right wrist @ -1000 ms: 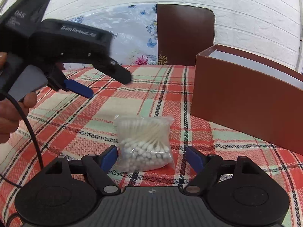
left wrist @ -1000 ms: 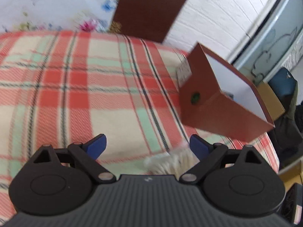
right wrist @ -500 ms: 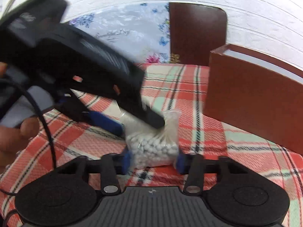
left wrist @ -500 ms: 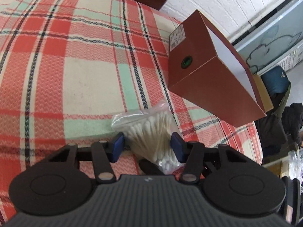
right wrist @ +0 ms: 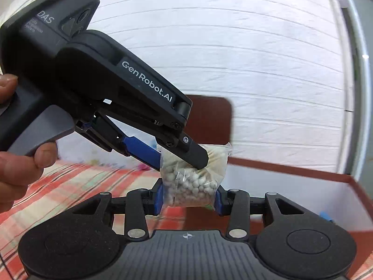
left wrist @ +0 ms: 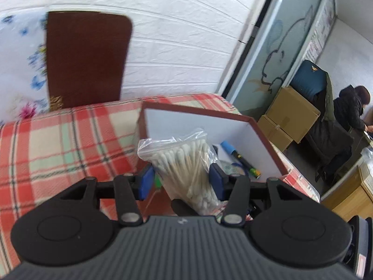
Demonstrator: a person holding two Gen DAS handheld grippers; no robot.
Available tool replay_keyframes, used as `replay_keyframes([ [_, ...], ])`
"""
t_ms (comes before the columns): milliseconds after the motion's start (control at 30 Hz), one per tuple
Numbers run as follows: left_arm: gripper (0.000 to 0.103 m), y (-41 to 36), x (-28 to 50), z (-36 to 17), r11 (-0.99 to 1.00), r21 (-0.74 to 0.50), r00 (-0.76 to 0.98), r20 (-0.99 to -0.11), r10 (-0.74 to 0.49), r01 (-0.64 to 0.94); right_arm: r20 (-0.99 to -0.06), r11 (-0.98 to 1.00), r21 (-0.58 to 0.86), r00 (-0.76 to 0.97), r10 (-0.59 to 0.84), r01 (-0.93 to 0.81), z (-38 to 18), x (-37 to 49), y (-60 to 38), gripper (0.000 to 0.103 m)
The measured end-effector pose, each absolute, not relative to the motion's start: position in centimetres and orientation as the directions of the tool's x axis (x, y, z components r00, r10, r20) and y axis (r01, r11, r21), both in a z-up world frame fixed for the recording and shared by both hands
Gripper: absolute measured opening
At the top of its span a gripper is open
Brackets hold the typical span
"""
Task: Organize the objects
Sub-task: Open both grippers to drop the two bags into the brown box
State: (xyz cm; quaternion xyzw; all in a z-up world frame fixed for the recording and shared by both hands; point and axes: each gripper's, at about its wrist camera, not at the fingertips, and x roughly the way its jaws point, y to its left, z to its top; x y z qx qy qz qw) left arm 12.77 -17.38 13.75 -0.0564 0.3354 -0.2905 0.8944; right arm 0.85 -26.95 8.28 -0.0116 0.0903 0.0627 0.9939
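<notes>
A clear bag of cotton swabs (left wrist: 186,165) is held in the air by both grippers. My left gripper (left wrist: 181,182) is shut on its sides. My right gripper (right wrist: 188,199) is shut on its lower end (right wrist: 193,182); the left gripper (right wrist: 184,154) shows there clamping it from above. The open brown box (left wrist: 268,144) with a white inside stands on the plaid cloth just beyond the bag. A blue-capped marker (left wrist: 237,158) and other small items lie inside it.
A plaid cloth (left wrist: 58,144) covers the table. A brown chair back (left wrist: 86,56) stands behind it against the white brick wall. Cardboard boxes (left wrist: 289,119) and a seated person (left wrist: 352,107) are off to the right.
The left gripper came down, closed on the bag while the right one closed too, and both lifted it off the cloth to the box's open top.
</notes>
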Motion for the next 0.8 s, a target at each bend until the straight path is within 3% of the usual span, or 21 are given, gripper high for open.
replay_keyframes([
  [233, 0.054, -23.5, 16.1, 12.5, 0.823, -0.25, 0.589, -0.595, -0.547, 0.511, -0.221, 0.999, 0.026, 0.975, 0.026, -0.021, 7.6, 4.0, -32.1, 0.041],
  [267, 0.058, -24.2, 16.5, 12.2, 0.833, -0.228, 0.601, -0.601, -0.528, 0.504, -0.23, 0.999, 0.031, 0.973, 0.016, -0.009, 7.4, 4.8, -32.6, 0.041],
  [300, 0.064, -24.9, 16.9, 12.0, 0.85, -0.191, 0.62, -0.609, -0.495, 0.491, -0.236, 0.999, 0.033, 0.972, 0.001, 0.007, 7.1, 5.6, -33.1, 0.043],
  [367, 0.064, -26.1, 17.5, 11.1, 0.885, -0.099, 0.659, -0.631, -0.409, 0.455, -0.276, 0.998, 0.014, 0.96, -0.051, 0.058, 6.2, 7.6, -33.2, 0.056],
  [433, 0.064, -26.5, 17.9, 10.4, 0.906, -0.047, 0.67, -0.657, -0.346, 0.421, -0.299, 0.995, 0.039, 0.951, -0.074, 0.09, 5.6, 8.8, -34.0, 0.059],
  [567, 0.073, -25.9, 17.0, 10.3, 0.912, -0.017, 0.696, -0.641, -0.324, 0.409, -0.288, 0.992, 0.078, 0.955, -0.075, 0.101, 5.6, 8.2, -34.6, 0.064],
  [800, 0.074, -25.2, 14.4, 11.4, 0.926, 0.04, 0.75, -0.6, -0.279, 0.376, -0.264, 0.988, 0.093, 0.96, -0.098, 0.127, 5.9, 5.3, -34.0, 0.068],
])
